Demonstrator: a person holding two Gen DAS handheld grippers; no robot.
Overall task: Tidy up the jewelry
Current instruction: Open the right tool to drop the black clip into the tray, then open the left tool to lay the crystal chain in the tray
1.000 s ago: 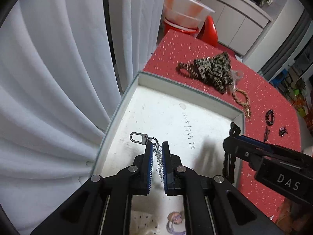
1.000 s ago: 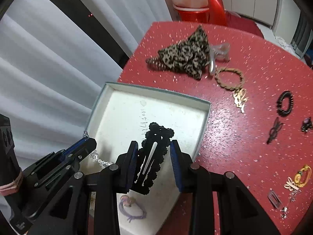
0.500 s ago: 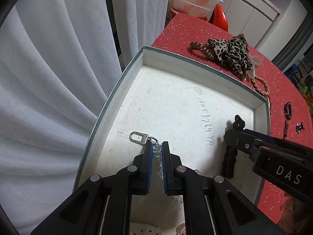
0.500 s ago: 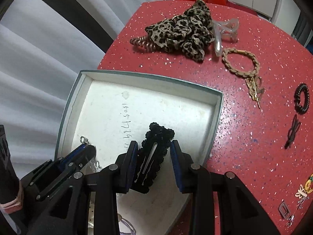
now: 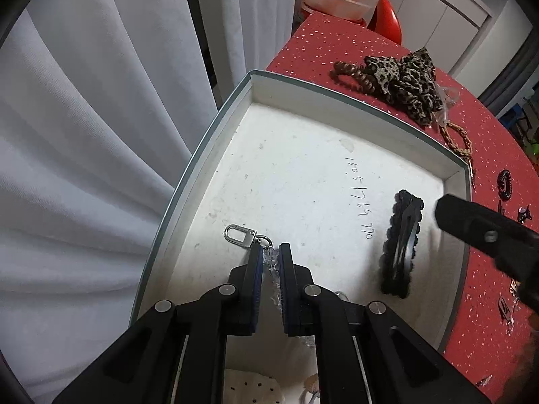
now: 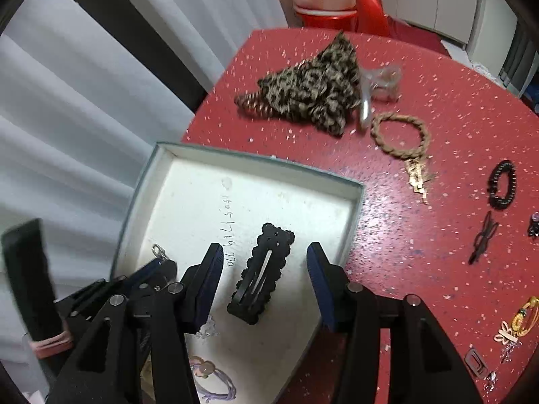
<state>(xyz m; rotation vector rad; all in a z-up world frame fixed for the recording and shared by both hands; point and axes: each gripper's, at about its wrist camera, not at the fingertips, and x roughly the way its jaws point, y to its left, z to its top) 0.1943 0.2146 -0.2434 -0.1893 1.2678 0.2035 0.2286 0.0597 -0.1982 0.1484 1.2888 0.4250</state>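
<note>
A white box with a grey-green rim (image 5: 353,96) (image 6: 262,163) sits on a red speckled table. My left gripper (image 5: 270,254) is shut on a clear bead chain (image 5: 273,269) with a silver clasp (image 5: 238,235), low over the box floor. My right gripper (image 6: 264,257) is open, its fingers on either side of a black scalloped hair clip (image 6: 261,277) that lies free on the box floor; the clip also shows in the left wrist view (image 5: 402,242). The left gripper (image 6: 158,266) shows at the left of the right wrist view.
A leopard scrunchie (image 6: 313,91), a clear claw clip (image 6: 377,84), a braided tan ring (image 6: 401,134), a black bead bracelet (image 6: 502,184), and small clips (image 6: 483,240) lie on the table (image 6: 438,269). A purple hair tie (image 6: 212,382) lies in the box. White curtains (image 5: 84,134) hang at left.
My right gripper has opened and let go of the black hair clip, which now lies in the box. My left gripper has lowered the chain toward the box floor.
</note>
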